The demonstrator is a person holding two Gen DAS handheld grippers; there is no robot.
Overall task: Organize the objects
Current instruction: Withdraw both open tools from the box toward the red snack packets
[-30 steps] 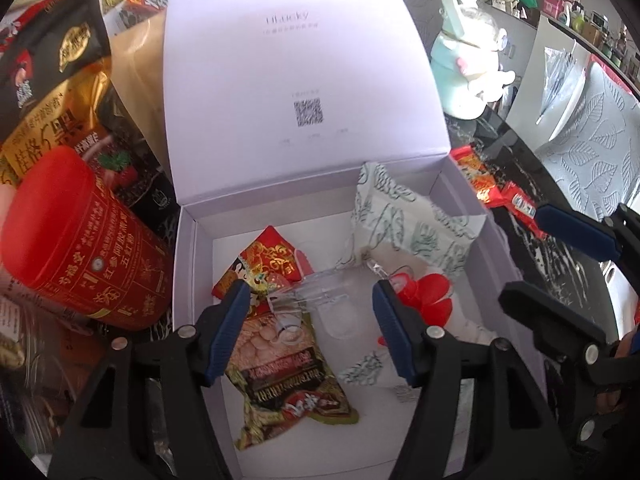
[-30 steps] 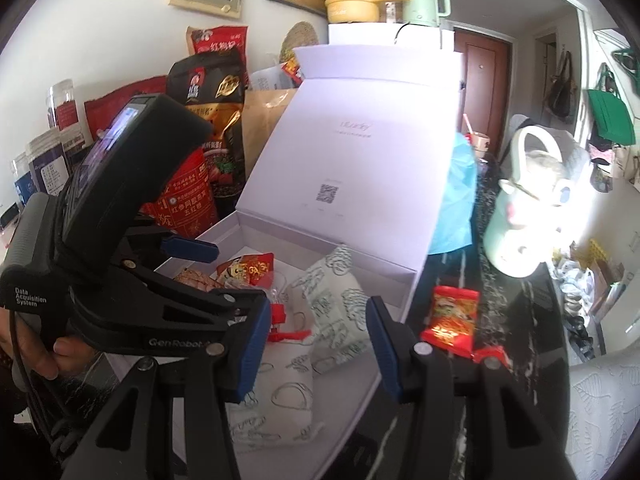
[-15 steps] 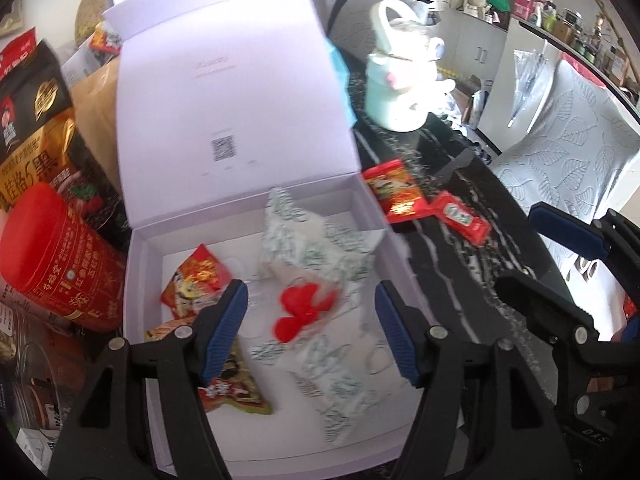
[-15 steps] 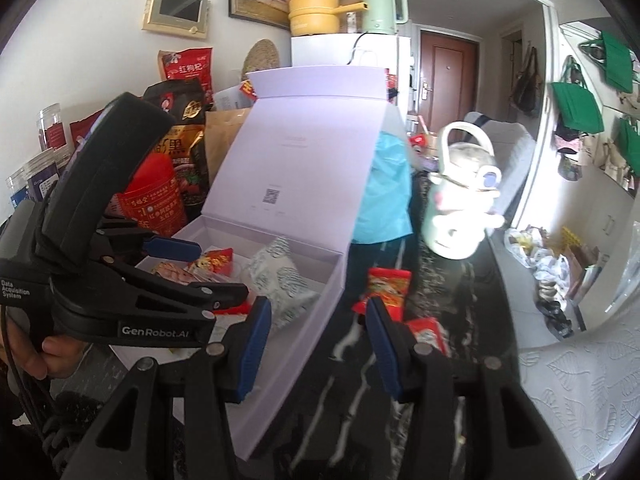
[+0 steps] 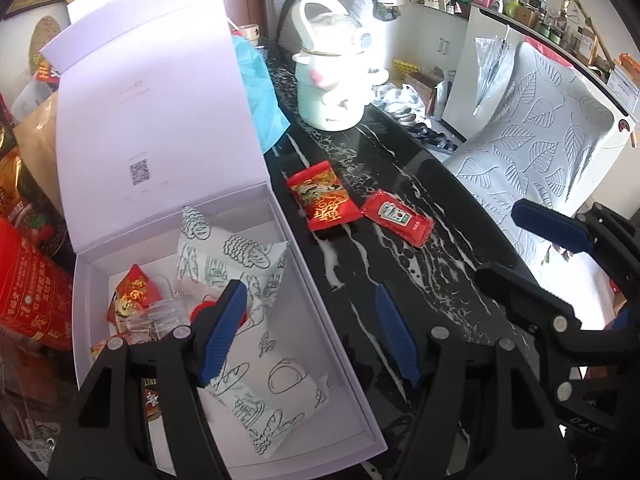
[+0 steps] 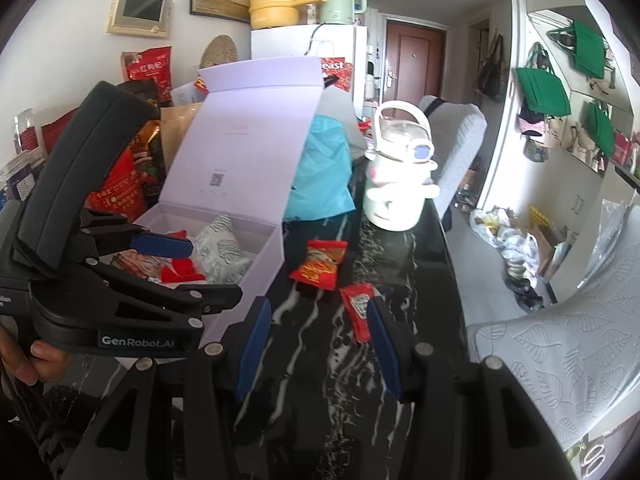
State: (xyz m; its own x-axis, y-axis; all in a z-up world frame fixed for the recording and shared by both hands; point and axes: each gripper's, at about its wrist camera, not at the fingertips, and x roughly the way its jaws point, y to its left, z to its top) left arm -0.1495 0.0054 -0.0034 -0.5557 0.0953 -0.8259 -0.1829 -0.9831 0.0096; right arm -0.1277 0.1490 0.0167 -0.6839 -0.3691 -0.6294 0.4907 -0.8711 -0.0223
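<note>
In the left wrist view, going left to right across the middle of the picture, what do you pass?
Red canister → open lilac box → red snack packet → ketchup sachet → grey leaf-patterned chair back.

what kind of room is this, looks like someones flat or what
Most likely a lived-in flat, a dining or kitchen corner. A fridge carries a yellow pot and a green kettle, tote bags hang by the front door, and snack packets crowd the black marble table.
</note>
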